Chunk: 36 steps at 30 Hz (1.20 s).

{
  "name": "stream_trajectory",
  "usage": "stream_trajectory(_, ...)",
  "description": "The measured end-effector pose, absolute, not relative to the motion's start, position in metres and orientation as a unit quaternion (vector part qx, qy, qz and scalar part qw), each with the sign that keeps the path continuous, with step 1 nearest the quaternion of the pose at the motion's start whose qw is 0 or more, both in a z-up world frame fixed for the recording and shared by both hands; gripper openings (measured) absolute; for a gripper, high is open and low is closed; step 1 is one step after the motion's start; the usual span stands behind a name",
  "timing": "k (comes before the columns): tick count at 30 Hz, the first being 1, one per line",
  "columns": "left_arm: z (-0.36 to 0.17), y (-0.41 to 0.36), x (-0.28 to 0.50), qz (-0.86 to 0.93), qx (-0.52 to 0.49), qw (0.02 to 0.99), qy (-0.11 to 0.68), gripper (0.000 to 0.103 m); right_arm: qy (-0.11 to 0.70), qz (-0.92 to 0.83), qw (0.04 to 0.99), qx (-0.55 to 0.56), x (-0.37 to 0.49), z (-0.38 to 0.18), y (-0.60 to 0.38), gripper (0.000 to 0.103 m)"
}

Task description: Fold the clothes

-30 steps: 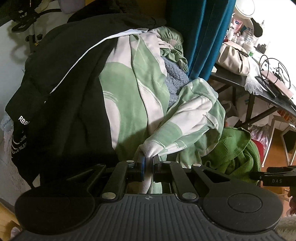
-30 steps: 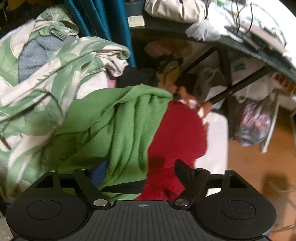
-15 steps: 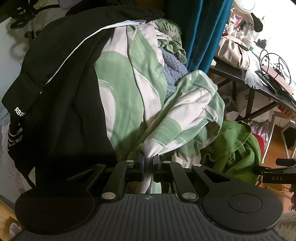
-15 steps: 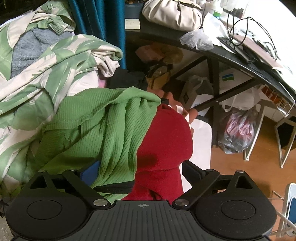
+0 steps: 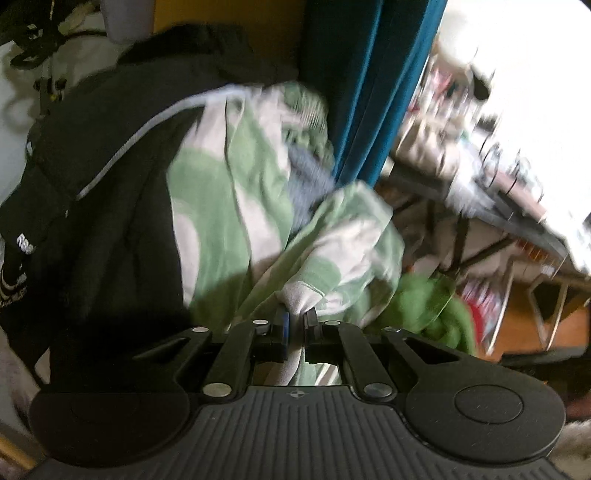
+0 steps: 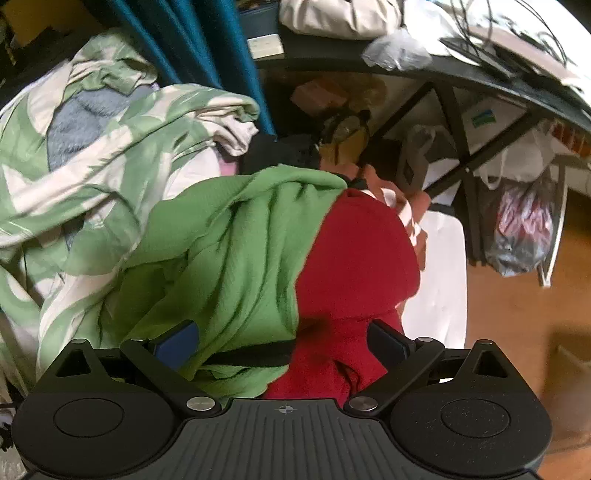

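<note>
My left gripper [image 5: 295,320] is shut on a bunched end of a green-and-white patterned garment [image 5: 229,221] that drapes over a heap of clothes. A black jacket [image 5: 103,206] with a white stripe lies to its left. In the right wrist view that patterned garment [image 6: 85,155] fills the left side. My right gripper [image 6: 284,341] stands open, its fingers on either side of a ribbed green sweater [image 6: 229,251] and a red garment [image 6: 354,258] heaped side by side. A blue-grey fleece [image 6: 74,125] shows under the patterned cloth.
A teal curtain [image 5: 362,88] hangs behind the heap. A black desk [image 6: 461,74] at the right carries a beige bag [image 6: 340,14], cables and clutter, with plastic bags [image 6: 524,229] under it. Wooden floor [image 6: 517,317] lies at the right.
The left gripper has pulled back and swung with the patterned garment held, so its view blurs and the heap shifts. The right gripper has dropped closer over the green and red clothes, still open.
</note>
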<state>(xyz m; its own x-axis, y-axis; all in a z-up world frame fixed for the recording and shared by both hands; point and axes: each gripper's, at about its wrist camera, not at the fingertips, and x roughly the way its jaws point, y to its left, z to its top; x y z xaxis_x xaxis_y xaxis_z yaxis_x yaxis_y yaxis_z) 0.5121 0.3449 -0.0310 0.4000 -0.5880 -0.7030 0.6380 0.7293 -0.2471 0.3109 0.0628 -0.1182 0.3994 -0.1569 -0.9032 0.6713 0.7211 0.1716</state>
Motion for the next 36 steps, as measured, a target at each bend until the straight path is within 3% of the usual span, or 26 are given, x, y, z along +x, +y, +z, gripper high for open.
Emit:
stream_trajectory(11,0.06,0.381,0.533,-0.347,-0.084,0.898,0.256,0.007,0.457,-0.257,0.812,0.257,0.307,-0.106,0.063,0.096)
stream_trajectory(22,0.127,0.444,0.565,-0.265,-0.147,0.939,0.165,0.006,0.441,-0.255,0.821,0.257,0.305,-0.098,0.061,0.096)
stream_trajectory(31,0.044,0.434,0.588,-0.22,-0.128,0.916,0.31,0.008,0.453,-0.261,0.811,0.261,0.304,-0.107,0.064,0.096)
stream_trajectory(34,0.021,0.421,0.581,-0.233,-0.1,0.902,0.35,0.023,0.455,-0.259,0.812,0.259,0.306,-0.108,0.065,0.096)
stream_trajectory(36,0.013,0.412,0.575,-0.253,-0.089,0.893,0.362,0.04,0.456,-0.257,0.813,0.257,0.307,-0.108,0.065,0.096)
